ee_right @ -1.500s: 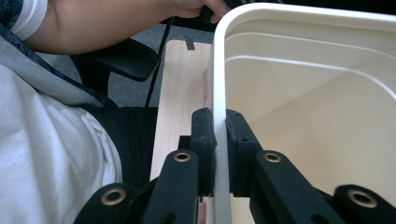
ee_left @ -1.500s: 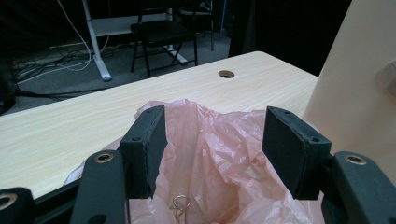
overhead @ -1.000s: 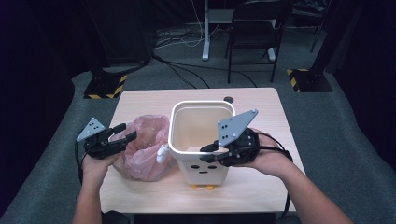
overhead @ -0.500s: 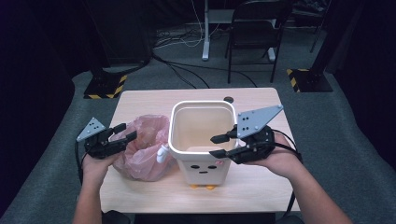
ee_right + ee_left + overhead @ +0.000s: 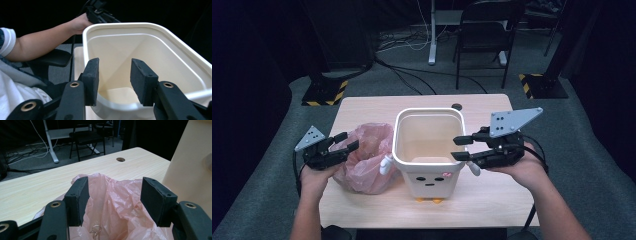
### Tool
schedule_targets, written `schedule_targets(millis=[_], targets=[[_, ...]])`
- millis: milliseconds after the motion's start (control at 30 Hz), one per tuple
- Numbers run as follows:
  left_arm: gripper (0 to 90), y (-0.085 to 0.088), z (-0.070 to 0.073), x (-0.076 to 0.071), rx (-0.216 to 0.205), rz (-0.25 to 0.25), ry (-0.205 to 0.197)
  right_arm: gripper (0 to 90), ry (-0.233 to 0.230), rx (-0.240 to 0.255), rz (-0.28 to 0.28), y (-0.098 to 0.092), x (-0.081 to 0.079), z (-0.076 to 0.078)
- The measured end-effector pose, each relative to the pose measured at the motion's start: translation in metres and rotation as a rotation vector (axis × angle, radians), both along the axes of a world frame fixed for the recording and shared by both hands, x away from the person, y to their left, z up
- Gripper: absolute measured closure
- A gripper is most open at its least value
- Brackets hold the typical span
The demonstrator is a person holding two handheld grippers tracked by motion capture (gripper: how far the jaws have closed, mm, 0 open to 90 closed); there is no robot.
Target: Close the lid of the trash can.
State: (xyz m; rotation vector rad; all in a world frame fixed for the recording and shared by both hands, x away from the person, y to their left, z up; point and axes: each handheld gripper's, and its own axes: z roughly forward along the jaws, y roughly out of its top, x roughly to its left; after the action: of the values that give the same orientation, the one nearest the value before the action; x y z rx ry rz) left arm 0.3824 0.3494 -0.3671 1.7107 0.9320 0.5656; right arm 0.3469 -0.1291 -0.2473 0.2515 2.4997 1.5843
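Observation:
A cream bin [image 5: 428, 172] with a small face on its front stands mid-table, and its hollow looks bare in the right gripper view [image 5: 150, 25]. A crumpled pink plastic bag [image 5: 367, 160] lies against its left side. My left gripper [image 5: 348, 141] is open at the bag's left edge; the pink film [image 5: 112, 202] lies between and below its pads, unpressed. My right gripper [image 5: 458, 148] is open at the bin's right rim. Its jaws have just been opening and hold nothing; the rim runs just beyond them [image 5: 114, 65].
The light wooden table [image 5: 362, 107] has a cable hole [image 5: 456, 106] behind the bin. A small wire ring [image 5: 95, 231] lies on the bag near my left jaws. A black chair [image 5: 484, 30] and a stand with cables are on the floor beyond.
My right gripper has let go of the bin's right front rim, spread its jaws and drawn back to the right. The left gripper, bag and bin stay put.

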Motion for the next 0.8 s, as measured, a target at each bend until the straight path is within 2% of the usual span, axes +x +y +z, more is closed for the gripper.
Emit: schedule_targets(millis=[133, 367, 533, 800], targets=[[39.4, 0.000, 0.000, 0.000, 0.001, -0.001, -0.002, 56.6, 0.018, 0.049, -0.046, -0.017, 0.004, -0.006], [39.4, 0.000, -0.001, 0.001, 0.003, 0.002, 0.003, 54.7, 0.034, 0.106, -0.117, -0.041, 0.010, -0.016], [39.4, -0.001, -0.002, 0.001, 0.006, 0.000, 0.007, 53.0, 0.038, 0.131, -0.157, -0.052, 0.012, -0.023], [39.3, 0.000, -0.002, 0.002, 0.007, -0.001, 0.004, 50.0, 0.045, 0.142, -0.250, -0.066, 0.016, -0.041]])
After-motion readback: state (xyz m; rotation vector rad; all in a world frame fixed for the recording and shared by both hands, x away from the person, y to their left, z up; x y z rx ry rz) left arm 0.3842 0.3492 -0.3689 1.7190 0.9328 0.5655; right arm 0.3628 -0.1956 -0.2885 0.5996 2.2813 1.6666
